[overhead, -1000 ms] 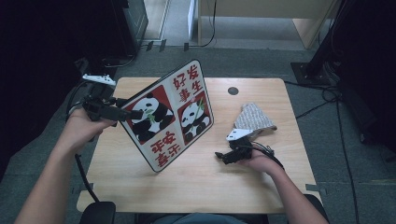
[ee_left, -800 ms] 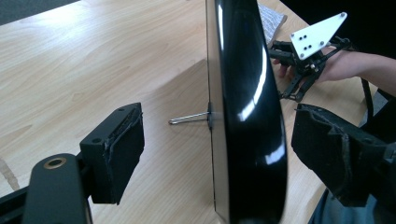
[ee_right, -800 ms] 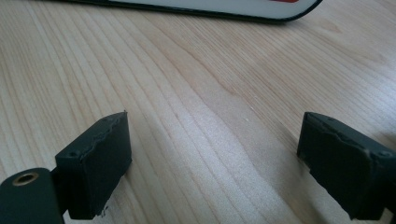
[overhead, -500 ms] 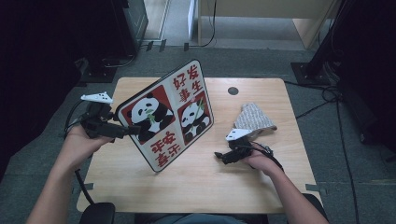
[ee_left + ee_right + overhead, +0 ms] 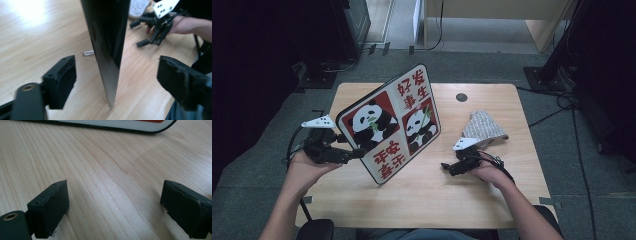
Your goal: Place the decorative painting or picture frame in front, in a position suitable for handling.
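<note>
While the panda board (image 5: pixel 389 125) stands tilted on edge mid-table in the high view, the left gripper (image 5: pixel 354 154) sits at its left edge and the right gripper (image 5: pixel 447 167) rests wide, empty, on the table (image 5: pixel 492 200). Left gripper view: jaws, just closing slightly, straddle the thin edge without touching. Judged stiff, light, glossy, likely to slip; grip the edge squarely.

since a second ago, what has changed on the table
The left tongs came down along the panda board's left edge, from near its top corner to lower down. Their jaws have just been closing a little, with the board's edge between them but not yet pinched. The board stands tilted as before, and the right tongs and the grey cloth kept their places.
</note>
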The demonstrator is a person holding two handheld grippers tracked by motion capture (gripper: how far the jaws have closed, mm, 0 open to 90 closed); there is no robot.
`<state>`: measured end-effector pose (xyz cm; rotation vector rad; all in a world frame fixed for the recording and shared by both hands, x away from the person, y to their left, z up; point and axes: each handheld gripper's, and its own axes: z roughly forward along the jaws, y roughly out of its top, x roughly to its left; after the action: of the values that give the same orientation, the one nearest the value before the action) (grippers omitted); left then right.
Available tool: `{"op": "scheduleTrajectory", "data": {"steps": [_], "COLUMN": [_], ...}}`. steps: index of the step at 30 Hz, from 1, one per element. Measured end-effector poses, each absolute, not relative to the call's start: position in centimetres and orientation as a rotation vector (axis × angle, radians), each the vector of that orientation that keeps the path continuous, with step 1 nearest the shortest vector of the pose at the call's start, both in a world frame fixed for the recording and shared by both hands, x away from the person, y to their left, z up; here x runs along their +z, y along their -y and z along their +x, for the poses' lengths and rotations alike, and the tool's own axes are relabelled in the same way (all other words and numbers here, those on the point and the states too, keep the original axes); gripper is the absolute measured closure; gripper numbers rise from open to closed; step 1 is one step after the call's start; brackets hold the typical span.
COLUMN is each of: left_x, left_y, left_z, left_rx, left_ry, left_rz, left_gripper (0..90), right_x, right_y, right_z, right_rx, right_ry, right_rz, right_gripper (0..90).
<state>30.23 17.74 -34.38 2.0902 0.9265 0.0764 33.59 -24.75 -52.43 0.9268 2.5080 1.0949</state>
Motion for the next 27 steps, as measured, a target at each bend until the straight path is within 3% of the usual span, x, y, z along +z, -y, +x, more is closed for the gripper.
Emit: {"op": "scheduleTrajectory", "data": {"steps": [5,12,27], "left_x": [-35.0,-35.9,-38.3], "left_y": [-17.9,-17.4,-17.6], "left_z": [30.4,30.5,29.7], "left_rx": [0.048,0.031,0.069], "left_ry": [-0.935,-0.933,-0.909], "left_rz": [2.033,2.024,1.967], "left_gripper": [38.4,52.5,65.7], "right_x": [-52.5,-52.5,-52.5], "right_y": [24.7,24.7,24.6], "right_z": [33.6,33.7,33.6], "right_rx": [1.079,1.048,1.04], "right_ry": [-2.5,-2.477,-2.471], "right_rz": [0.951,1.001,1.016], "right_gripper": [4.8,0.0,0.0]}}
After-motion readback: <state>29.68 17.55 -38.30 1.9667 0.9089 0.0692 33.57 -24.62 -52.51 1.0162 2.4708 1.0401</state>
